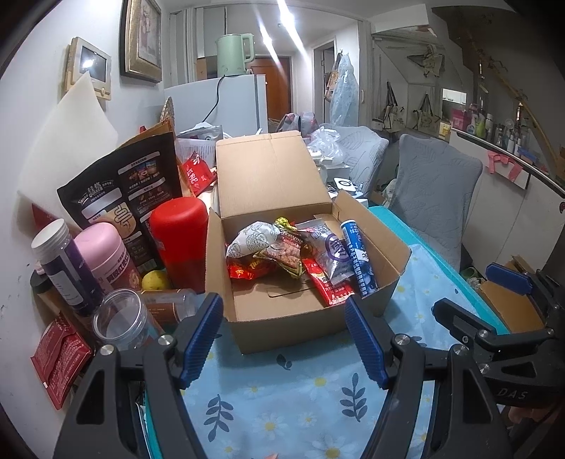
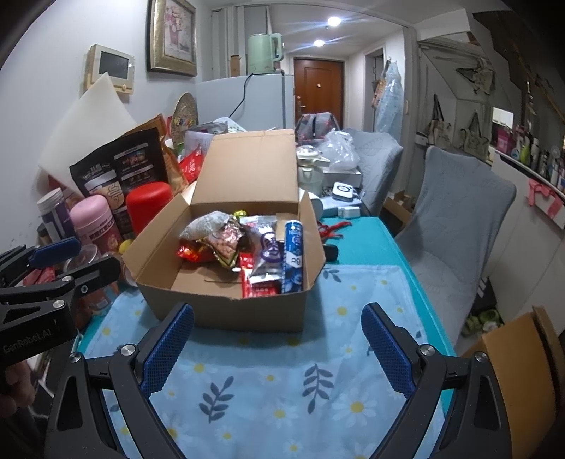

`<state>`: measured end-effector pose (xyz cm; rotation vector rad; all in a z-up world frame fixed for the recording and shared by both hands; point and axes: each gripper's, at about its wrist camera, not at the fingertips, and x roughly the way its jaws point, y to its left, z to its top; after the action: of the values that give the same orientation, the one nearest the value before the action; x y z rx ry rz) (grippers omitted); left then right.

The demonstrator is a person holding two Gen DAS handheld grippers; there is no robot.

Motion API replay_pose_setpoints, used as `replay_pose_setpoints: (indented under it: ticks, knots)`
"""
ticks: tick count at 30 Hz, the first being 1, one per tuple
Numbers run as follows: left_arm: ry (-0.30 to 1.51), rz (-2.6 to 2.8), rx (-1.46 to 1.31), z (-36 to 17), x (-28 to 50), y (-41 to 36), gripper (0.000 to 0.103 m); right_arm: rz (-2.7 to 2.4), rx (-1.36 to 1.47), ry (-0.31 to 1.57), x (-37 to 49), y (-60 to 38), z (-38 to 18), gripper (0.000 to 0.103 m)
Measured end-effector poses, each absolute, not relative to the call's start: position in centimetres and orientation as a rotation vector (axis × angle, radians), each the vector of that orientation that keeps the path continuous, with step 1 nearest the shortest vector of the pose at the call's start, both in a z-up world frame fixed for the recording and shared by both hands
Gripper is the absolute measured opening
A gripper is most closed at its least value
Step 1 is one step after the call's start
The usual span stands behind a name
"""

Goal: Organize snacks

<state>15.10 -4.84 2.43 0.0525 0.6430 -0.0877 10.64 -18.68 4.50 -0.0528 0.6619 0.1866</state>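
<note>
Home: fridge (image 2: 254, 102), kettle (image 2: 263, 53), framed picture (image 2: 173, 35)

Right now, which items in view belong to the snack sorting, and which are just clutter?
Job:
cardboard box
snack packets in the box
blue tube in the box
left gripper, right gripper, both open and empty

Clutter:
green kettle
grey chair
framed picture

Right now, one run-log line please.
left gripper: open, empty | right gripper: open, empty | cardboard box: lid up, snacks inside
</note>
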Motion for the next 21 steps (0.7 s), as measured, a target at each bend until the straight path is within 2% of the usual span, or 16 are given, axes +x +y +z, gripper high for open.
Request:
replay_pose_setpoints:
  ticks: [21]
  knots:
    - [0.673,-0.087,0.049,1.90,15.43,-4.59,0.071,0.178,-0.060,0.675,10.99,-18.43,4.07,0.097]
